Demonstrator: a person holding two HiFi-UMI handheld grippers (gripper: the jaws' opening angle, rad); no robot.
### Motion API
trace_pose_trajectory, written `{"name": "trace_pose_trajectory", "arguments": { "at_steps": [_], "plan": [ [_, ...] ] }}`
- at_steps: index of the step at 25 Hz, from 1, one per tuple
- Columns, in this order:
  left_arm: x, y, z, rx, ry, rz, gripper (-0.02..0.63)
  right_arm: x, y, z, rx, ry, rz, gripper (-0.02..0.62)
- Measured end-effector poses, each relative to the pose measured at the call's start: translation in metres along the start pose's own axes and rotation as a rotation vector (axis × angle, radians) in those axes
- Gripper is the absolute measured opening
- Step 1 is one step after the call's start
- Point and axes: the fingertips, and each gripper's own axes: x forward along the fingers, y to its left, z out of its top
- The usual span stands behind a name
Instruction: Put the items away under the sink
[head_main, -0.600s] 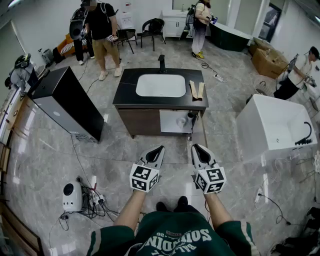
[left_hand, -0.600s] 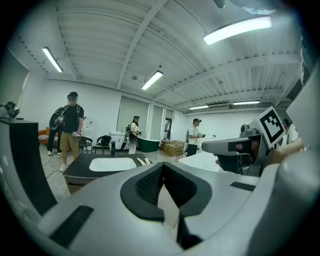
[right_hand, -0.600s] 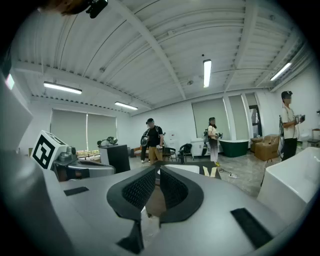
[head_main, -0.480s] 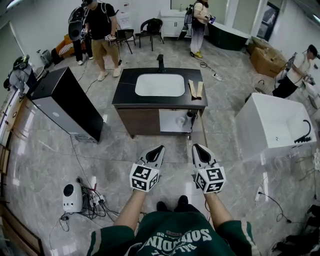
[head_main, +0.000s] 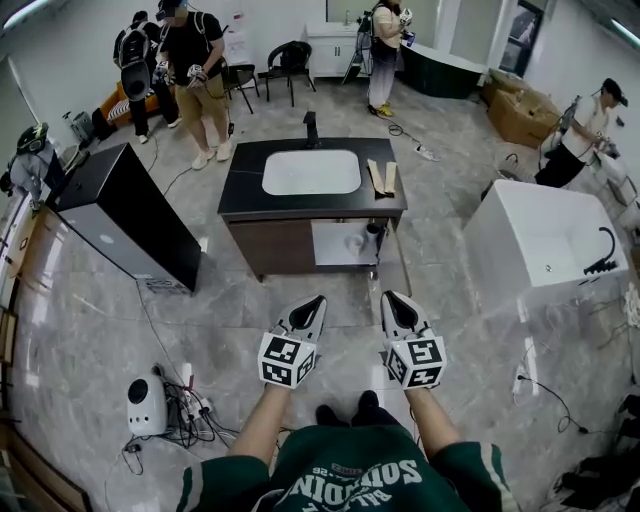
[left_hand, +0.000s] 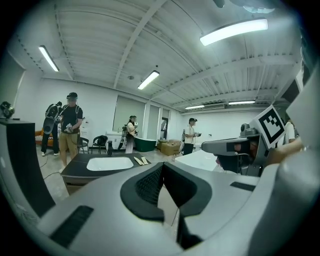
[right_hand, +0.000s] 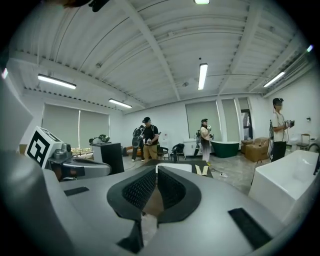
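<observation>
While the rig stands well back from the sink cabinet (head_main: 270, 245), I see in head view left claw (head_main: 309, 305) and right claw (head_main: 393, 300) side by side over the floor (head_main: 200, 300). Two pale wooden strips (head_main: 380, 178) lie on its worktop (head_main: 240, 195), just right of the basin (head_main: 311, 171). Left gripper view: jaws together, nothing between. Right gripper view: closed likewise, empty.

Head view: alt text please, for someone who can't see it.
A person holds the left gripper and right gripper, both shut and empty, over grey floor tiles, facing a dark-topped sink vanity whose under-sink compartment stands open. Other people stand beyond it.
</observation>
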Motion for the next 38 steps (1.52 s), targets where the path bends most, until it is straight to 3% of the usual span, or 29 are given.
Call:
{"name": "trace_pose_trajectory", "arguments": {
  "at_steps": [14, 25, 38],
  "plan": [
    [-0.021, 0.014, 0.003, 0.002, -0.009, 0.009, 0.012, 0.010, 0.031, -0.009, 0.028, 0.027, -0.005, 0.043],
    [-0.002, 0.063, 0.009, 0.013, -0.016, 0.040, 0.012, 0.070, 0.038, -0.018, 0.057, 0.037, 0.029, 0.044],
    [0.098, 0.162, 0.028, 0.042, 0.013, 0.005, 0.012, 0.202, -0.003, 0.000, 0.091, 0.051, 0.012, 0.044]
  ]
}}
